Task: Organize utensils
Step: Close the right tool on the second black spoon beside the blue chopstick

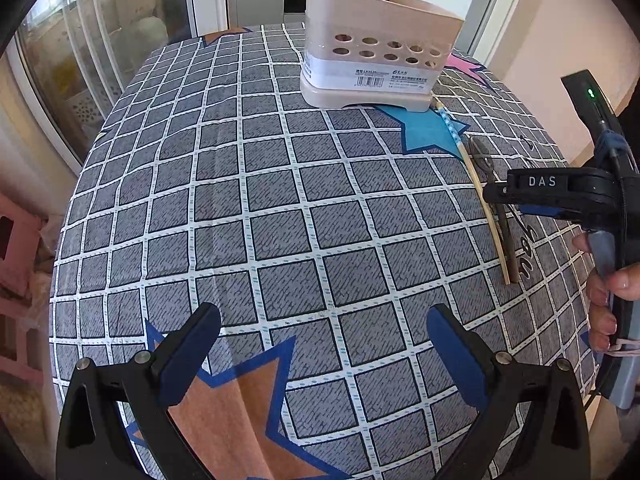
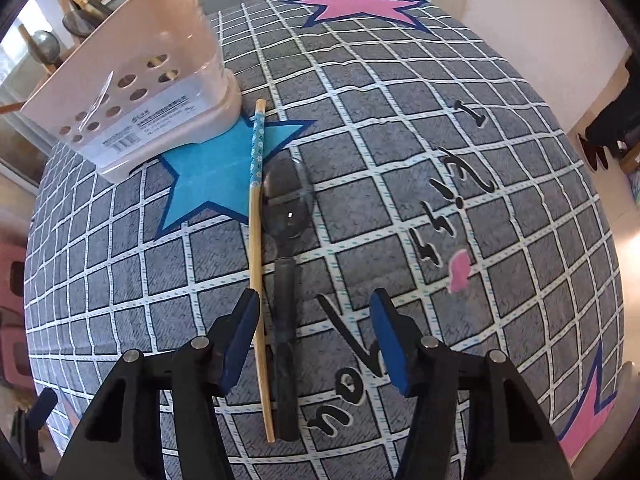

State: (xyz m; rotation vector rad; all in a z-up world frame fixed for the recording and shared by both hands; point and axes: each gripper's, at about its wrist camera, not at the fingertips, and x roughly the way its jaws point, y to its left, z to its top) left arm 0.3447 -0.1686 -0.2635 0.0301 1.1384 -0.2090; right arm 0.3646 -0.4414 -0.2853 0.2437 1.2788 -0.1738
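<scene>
Right gripper [image 2: 314,344] jaws half-open straddle a chopstick [image 2: 256,248] and dark spoon [image 2: 286,280] mid-frame, gripping neither; left gripper [image 1: 324,350] jaws wide, empty.

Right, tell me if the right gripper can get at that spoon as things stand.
Probably yes. The right gripper is open with the spoon handle between its fingers, nothing on top. The chopstick lies alongside, by the left finger, and may get caught too.

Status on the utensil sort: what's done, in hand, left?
Done: several utensils already stand in the pink holder. In hand: nothing yet; the right claw is open, straddling the dark spoon and chopstick on the tablecloth. Left: both still need binning. The left claw is open, empty.
</scene>
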